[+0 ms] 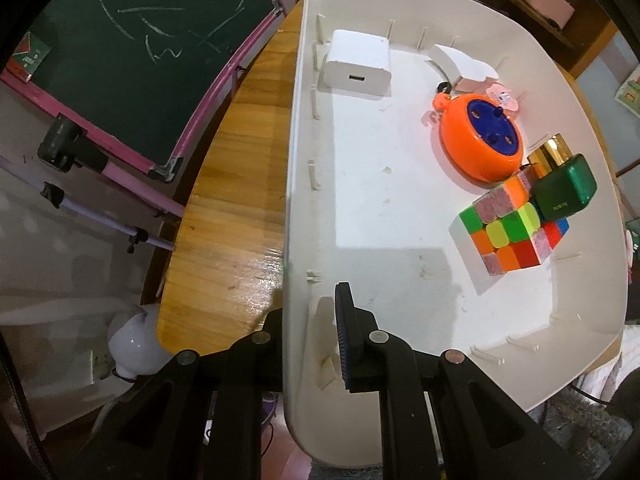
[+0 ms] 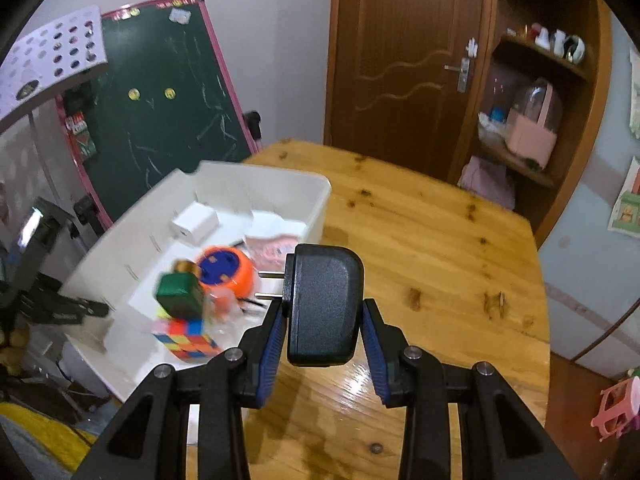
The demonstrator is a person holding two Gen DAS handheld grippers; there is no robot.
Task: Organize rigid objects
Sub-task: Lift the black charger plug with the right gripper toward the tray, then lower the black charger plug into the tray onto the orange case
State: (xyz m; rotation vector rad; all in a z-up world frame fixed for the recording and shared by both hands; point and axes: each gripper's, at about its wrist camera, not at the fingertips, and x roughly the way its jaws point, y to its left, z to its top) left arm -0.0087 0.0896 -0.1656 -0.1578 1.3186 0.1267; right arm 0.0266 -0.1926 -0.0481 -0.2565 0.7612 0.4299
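A white bin stands on the wooden table, and my left gripper is shut on its near side wall, one finger inside and one outside. Inside lie a white charger, an orange round reel, a colour cube and a green box with a gold cap leaning on the cube. In the right wrist view my right gripper is shut on a black plug adapter, held above the table to the right of the bin. The adapter's two prongs point left toward the bin.
A green chalkboard with a pink frame leans behind the bin, on the floor beside the table. A brown door and a shelf with small items stand past the table's far edge. The tabletop stretches right of the bin.
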